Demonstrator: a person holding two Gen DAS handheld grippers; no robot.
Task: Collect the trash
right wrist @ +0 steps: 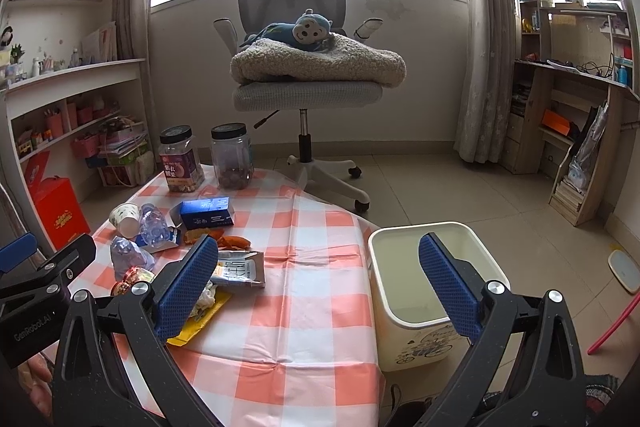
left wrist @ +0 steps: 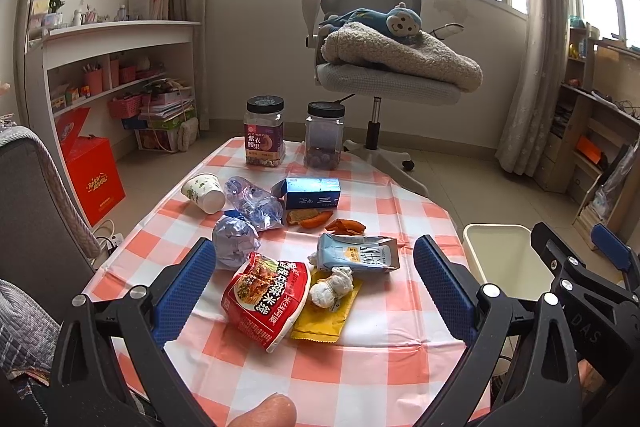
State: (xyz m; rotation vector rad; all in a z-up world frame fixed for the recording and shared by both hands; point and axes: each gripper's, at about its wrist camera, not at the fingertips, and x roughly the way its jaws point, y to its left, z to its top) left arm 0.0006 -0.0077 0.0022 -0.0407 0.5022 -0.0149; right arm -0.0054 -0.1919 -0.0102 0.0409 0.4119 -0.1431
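Trash lies on the checked tablecloth: a red noodle packet, a yellow wrapper with a crumpled tissue on it, a milk carton, orange peel, a blue box, a crushed bottle, a crumpled foil ball and a paper cup. My left gripper is open and empty, above the red packet. My right gripper is open and empty, between the table edge and the cream trash bin. The bin also shows in the left wrist view.
Two black-lidded jars stand at the table's far end. An office chair with a blanket and toy monkey stands beyond. Shelves line the left wall, a desk the right. A red box sits on the floor at left.
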